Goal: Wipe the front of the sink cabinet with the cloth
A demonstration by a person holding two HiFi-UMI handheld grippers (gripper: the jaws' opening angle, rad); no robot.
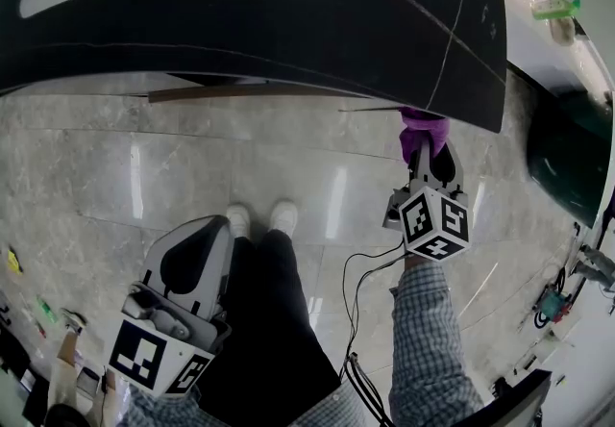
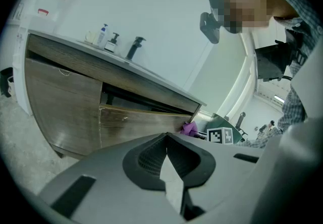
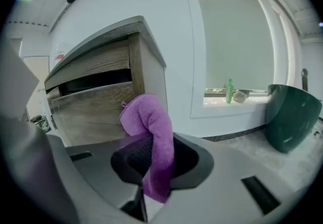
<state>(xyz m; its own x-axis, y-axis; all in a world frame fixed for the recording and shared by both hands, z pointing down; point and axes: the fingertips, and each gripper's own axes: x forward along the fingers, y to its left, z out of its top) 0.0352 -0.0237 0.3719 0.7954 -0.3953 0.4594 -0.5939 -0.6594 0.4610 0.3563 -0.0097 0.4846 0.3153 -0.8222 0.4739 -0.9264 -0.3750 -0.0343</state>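
Closest to me, my right claw (image 3: pixel 154 165) is pinching the purple cloth (image 3: pixel 151 132): its jaws are pressed onto the middle of the cloth. One end hangs back toward me and the other curls up past the tips. Just ahead of those tips stands the sink cabinet (image 3: pixel 93 109), and the cloth's curled end sits at the right end of its lower drawer front (image 2: pixel 141 122), though I cannot tell whether it is touching the wood. Above the claw, the dark countertop (image 1: pixel 288 21) overhangs the cloth. To this claw's right, well apart, a green bottle (image 3: pixel 230 91) stands on a sill. My left claw (image 2: pixel 166 136) has its jaws pressed together at the tips on nothing, low beside my leg and well back from the cabinet.
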